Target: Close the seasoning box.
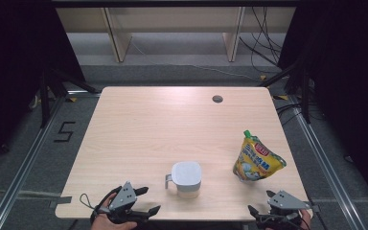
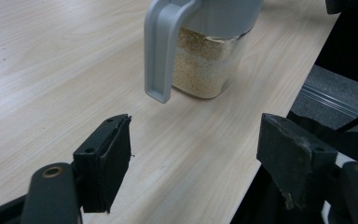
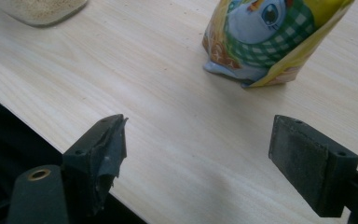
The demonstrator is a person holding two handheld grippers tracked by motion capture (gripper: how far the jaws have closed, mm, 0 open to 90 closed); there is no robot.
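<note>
Since nothing's grabbed yet, both my tongs sit spread apart at the near tabletop [image 1: 139,124] edge: left tongs [image 1: 143,200] face the jug [image 1: 187,179] handle, right tongs [image 1: 261,202] face the pouch [image 1: 257,158], which stands upright further right, probably so each gets a straight reach.

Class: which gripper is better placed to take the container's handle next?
Left. The left gripper is open, and in its own view the grey handle lies just ahead of its jaws. The right gripper faces the yellow pouch.
</note>
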